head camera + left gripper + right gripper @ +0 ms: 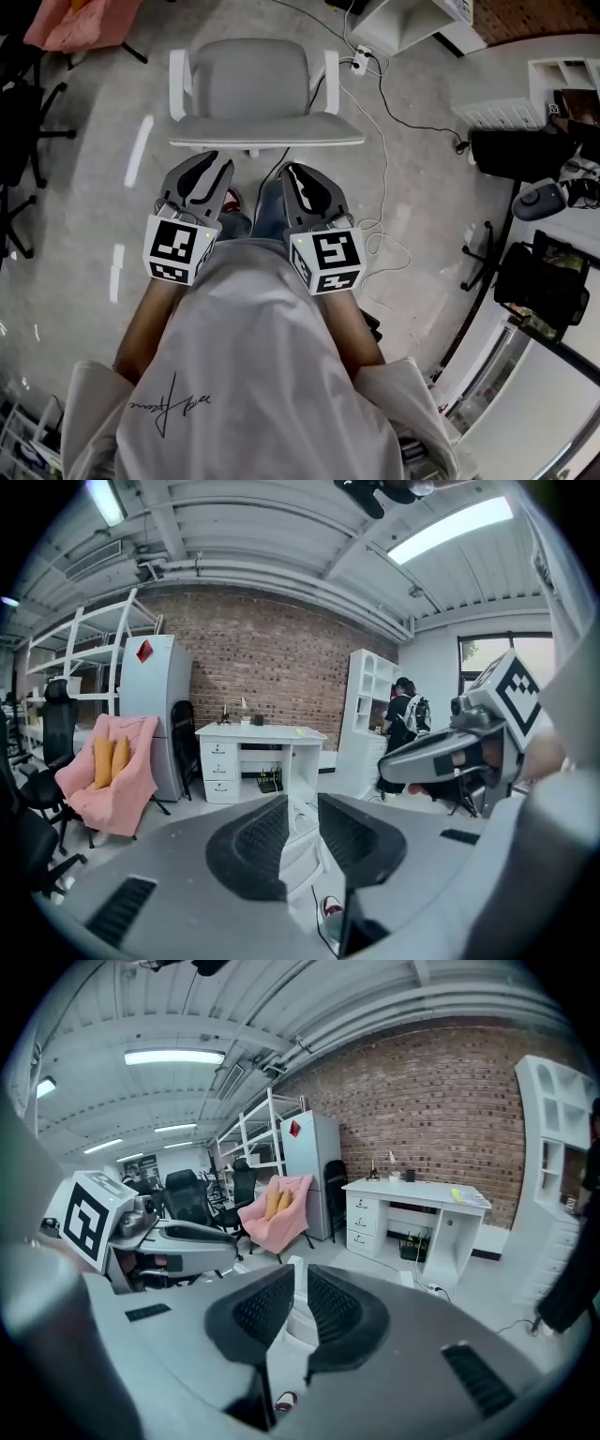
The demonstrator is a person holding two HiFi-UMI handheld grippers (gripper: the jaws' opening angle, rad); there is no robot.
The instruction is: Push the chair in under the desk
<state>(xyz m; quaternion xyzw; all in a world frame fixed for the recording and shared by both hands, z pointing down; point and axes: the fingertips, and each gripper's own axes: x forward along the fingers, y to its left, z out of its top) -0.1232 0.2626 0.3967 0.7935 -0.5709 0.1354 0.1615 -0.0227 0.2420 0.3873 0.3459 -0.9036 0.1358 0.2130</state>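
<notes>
Head view steeply down; gripper views forward toward desk (261,735); chair (251,89) shared.

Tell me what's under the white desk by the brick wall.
Under the white desk, the open knee space holds a dark clutter of cables on the floor. The drawer unit hides whatever lies behind it.

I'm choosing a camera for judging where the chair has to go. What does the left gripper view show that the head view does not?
Only the left gripper view: the brick wall, the white desk front-on with its drawers, and a person by tall white shelving. Only the head view: the grey chair whole from above, floor cables beside it, the wearer's white shirt. Both: that chair, just a sliver between the parted jaws of the left gripper, the right gripper, and the pink cloth.
</notes>
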